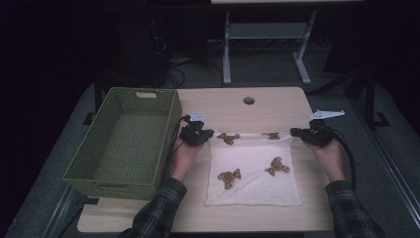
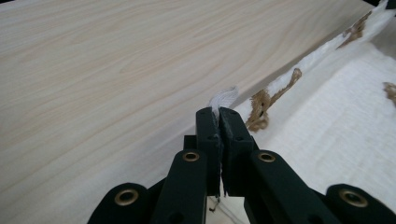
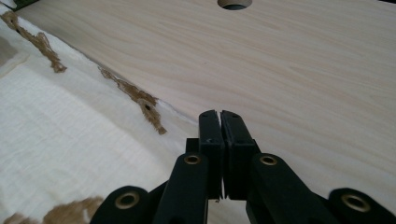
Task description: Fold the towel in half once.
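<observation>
Dim room, cables and a grey stand leg on floor beyond; pale wood-grain worktop (image 1: 257,106) w/ a round cable hole at its far edge.

Item in hand: white terry towel w/ brown embroidered motifs (image 1: 253,173), lying flat at centre of frame, far edge raised off the worktop.

Left tool (image 1: 204,135): at towel's far-left corner, jaws clenched on the corner; left gripper view shows a tuft of white cloth poking out above the pressed jaw tips.

Right tool (image 1: 302,133): at far-right corner, jaws closed tight. Judged to be pinching that corner, since towel edge runs taut to it in high view; cloth between the tips can't be confirmed in right gripper view.

Green woven plastic basket (image 1: 126,141): left of frame, just beside left hand, nothing seen inside.

Step, as judged: fold far edge toward near edge. Recommendations: keep both tools level and evenly spaced so edge stays taut; carry over in one arc; align corners w/ near corners before release. Risk: thin pinch at left may slip.
</observation>
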`<act>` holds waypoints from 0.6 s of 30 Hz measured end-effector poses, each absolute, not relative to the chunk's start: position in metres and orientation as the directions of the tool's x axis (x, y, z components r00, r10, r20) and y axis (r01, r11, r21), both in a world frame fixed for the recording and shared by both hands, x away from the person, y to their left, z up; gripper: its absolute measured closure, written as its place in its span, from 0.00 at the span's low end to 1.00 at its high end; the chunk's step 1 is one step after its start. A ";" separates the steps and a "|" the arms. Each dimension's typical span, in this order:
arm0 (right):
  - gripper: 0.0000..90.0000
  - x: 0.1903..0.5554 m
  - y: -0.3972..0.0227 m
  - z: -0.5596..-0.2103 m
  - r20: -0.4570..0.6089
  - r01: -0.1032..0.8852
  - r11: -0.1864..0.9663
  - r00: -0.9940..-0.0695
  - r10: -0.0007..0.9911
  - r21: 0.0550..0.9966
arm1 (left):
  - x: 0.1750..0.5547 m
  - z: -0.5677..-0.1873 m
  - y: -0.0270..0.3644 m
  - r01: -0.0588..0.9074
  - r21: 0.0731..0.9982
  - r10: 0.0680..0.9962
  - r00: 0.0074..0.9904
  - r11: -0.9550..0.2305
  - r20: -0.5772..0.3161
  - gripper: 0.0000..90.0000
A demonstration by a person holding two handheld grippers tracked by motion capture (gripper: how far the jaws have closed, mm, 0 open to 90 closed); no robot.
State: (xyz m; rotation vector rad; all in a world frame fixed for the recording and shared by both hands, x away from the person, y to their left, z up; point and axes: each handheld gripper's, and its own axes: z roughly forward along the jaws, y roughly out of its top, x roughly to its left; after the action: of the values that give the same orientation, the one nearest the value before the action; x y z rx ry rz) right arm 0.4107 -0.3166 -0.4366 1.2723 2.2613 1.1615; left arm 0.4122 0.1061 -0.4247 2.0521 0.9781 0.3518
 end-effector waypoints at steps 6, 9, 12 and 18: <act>0.98 0.394 -0.318 -0.436 0.126 0.556 0.279 -0.581 0.804 0.783 | 0.401 -0.420 0.112 0.528 0.776 0.748 0.654 -0.344 -0.114 0.97; 0.98 0.384 -0.317 -0.435 0.126 0.550 0.280 -0.587 0.799 0.786 | 0.397 -0.418 0.112 0.517 0.779 0.743 0.662 -0.356 -0.101 0.97; 0.98 0.374 -0.316 -0.435 0.115 0.537 0.292 -0.600 0.792 0.792 | 0.390 -0.418 0.113 0.509 0.780 0.736 0.671 -0.363 -0.095 0.97; 0.97 0.358 -0.315 -0.435 0.094 0.527 0.320 -0.616 0.782 0.787 | 0.377 -0.418 0.110 0.495 0.775 0.724 0.686 -0.394 -0.070 0.97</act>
State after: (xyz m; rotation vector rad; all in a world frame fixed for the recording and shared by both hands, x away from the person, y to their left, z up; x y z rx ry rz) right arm 0.3584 -0.3152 -0.4353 1.1760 2.2867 1.1879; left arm 0.3772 0.1097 -0.4175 2.0746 0.9337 0.3551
